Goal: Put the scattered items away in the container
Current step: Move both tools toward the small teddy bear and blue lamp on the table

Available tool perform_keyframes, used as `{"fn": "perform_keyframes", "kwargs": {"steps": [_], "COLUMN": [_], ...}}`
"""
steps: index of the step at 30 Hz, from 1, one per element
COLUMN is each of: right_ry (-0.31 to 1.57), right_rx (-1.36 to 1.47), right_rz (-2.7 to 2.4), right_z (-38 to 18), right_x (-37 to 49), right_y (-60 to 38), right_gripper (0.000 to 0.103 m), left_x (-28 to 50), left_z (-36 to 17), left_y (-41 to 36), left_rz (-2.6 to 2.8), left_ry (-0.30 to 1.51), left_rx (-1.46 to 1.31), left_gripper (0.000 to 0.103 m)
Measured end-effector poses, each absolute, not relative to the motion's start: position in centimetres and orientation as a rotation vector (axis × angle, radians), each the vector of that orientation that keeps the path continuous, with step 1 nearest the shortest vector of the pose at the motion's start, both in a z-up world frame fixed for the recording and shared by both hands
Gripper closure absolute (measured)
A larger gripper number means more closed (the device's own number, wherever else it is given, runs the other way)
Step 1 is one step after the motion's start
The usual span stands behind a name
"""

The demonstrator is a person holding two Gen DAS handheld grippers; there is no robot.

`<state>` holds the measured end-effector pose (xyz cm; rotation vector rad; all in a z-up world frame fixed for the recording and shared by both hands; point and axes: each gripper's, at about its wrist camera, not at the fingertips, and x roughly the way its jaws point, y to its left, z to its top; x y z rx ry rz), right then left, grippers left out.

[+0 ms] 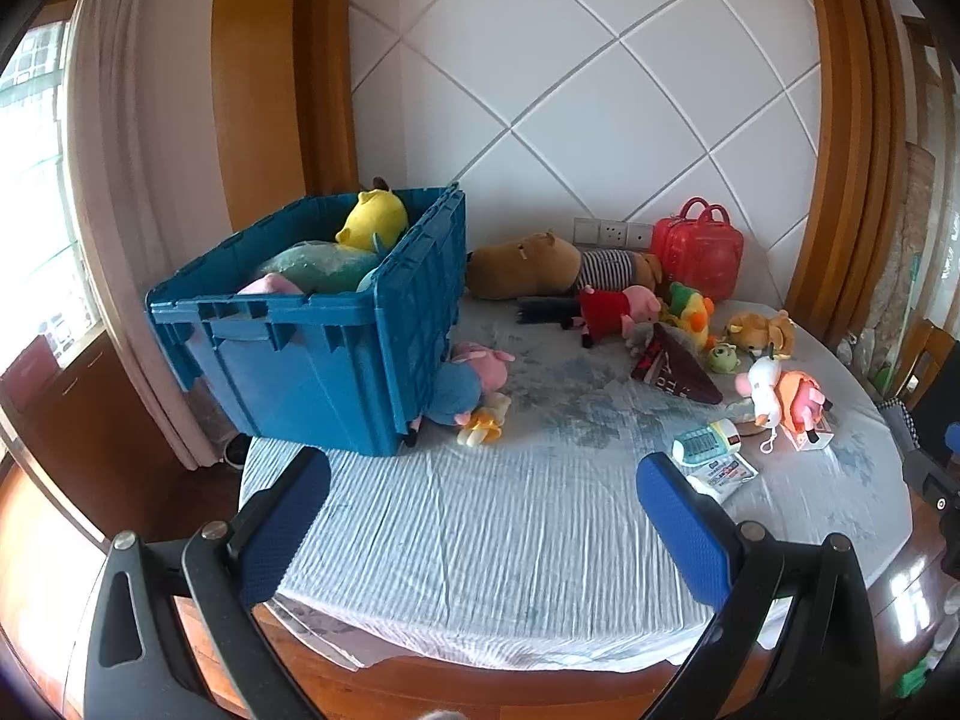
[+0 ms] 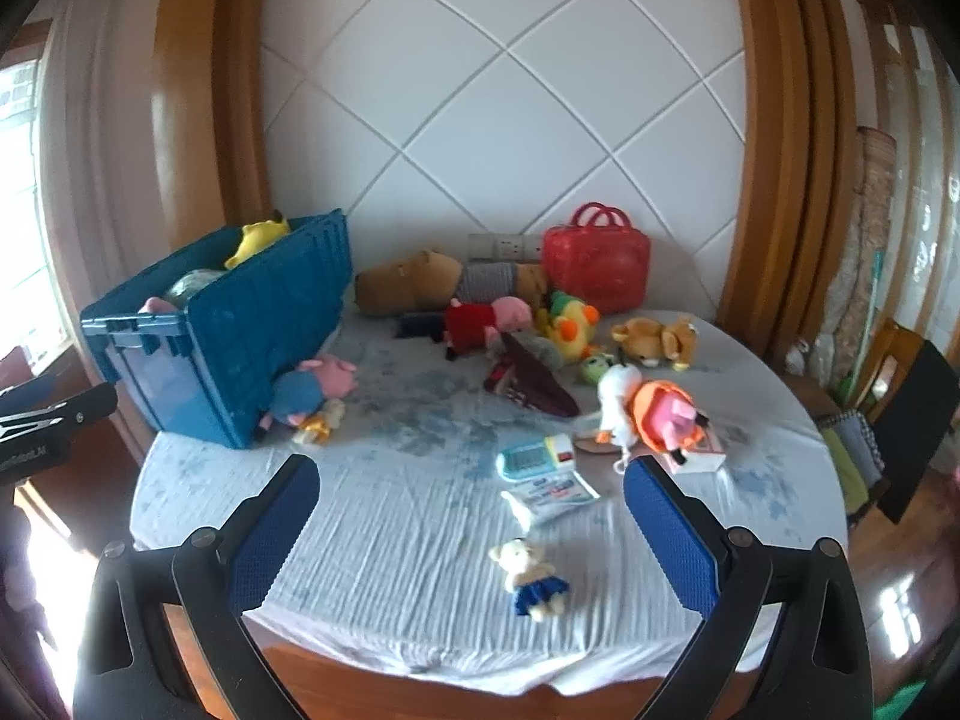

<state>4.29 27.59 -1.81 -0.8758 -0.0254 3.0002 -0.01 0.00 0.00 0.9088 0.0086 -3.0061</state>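
A round worktop (image 2: 420,540) covered by a pale wrinkled cloth holds a blue crate (image 1: 312,354), the container, at its far left edge. The crate already contains a yellow plush (image 1: 372,219) and other soft toys. To the crate's right, toys lie scattered: a pig plush in blue (image 1: 468,378) touching its side wall, a brown capybara plush (image 1: 528,264) further back, a red case (image 1: 699,249) beyond that against the wall, and a small calculator toy (image 2: 537,456) and a tissue pack (image 2: 552,495) nearer the front. A tiny bear in a blue skirt (image 2: 531,579) lies well to the crate's right, nearest the viewer.

The left tool (image 1: 483,516) and the right tool (image 2: 471,531) both hover with jaws spread wide, holding nothing.

Likely risks: the crate sits right at the worktop's edge, so a hard push could shift it off; limp plush may slip from a shallow pinch.

The tissue pack has blue printing, too blurred to read.
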Motion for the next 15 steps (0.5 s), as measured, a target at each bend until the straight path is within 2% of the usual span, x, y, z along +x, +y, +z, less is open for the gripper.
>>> {"fn": "perform_keyframes", "kwargs": {"steps": [7, 15], "right_ry": [-0.087, 0.009], "right_rx": [-0.838, -0.878], "right_rz": [2.978, 2.999], "right_z": [-1.8, -1.7], "right_x": [4.7, 4.6], "right_y": [25.4, 26.9], "right_gripper": [0.0, 0.0], "left_x": [0.2, -0.9], "left_z": [-0.5, -1.6], "left_y": [-1.6, -0.9], "left_rz": [-3.007, -2.98], "left_ry": [0.073, 0.021], "left_rx": [0.945, 1.013], "left_gripper": [0.0, 0.0]}}
